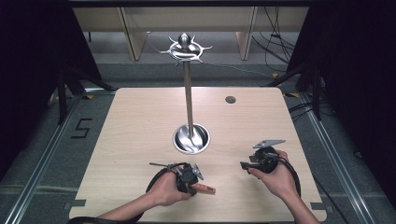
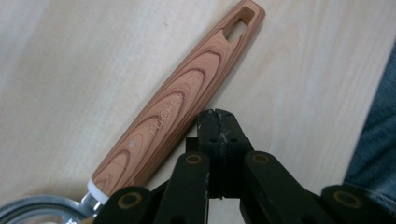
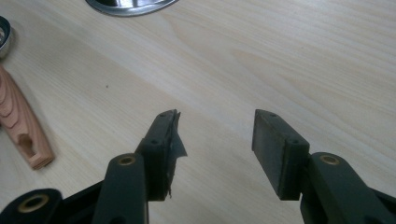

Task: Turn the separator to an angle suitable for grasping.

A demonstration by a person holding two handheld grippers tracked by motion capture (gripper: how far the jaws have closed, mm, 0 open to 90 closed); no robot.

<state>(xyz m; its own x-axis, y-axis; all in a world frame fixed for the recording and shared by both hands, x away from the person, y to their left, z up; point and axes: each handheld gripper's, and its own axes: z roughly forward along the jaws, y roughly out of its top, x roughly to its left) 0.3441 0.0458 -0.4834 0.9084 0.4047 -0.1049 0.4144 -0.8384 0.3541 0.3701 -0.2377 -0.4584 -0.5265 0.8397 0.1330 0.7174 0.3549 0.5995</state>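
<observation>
Wood-grain utensil handle (image 2: 180, 109) flat on table (image 2: 60, 70), just beside closed, empty left claw (image 2: 218, 114), right claw (image 3: 215, 135) apart.

Stand (image 1: 188, 100) blocks mid-table; bare table (image 1: 140, 121) either side.

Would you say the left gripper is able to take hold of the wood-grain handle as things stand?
Probably yes, once it opens. The left gripper hovers just beside the wood-grain handle, which lies flat on the table with nothing between them. Its jaws are shut, so they would have to open and shift over the handle.
</observation>
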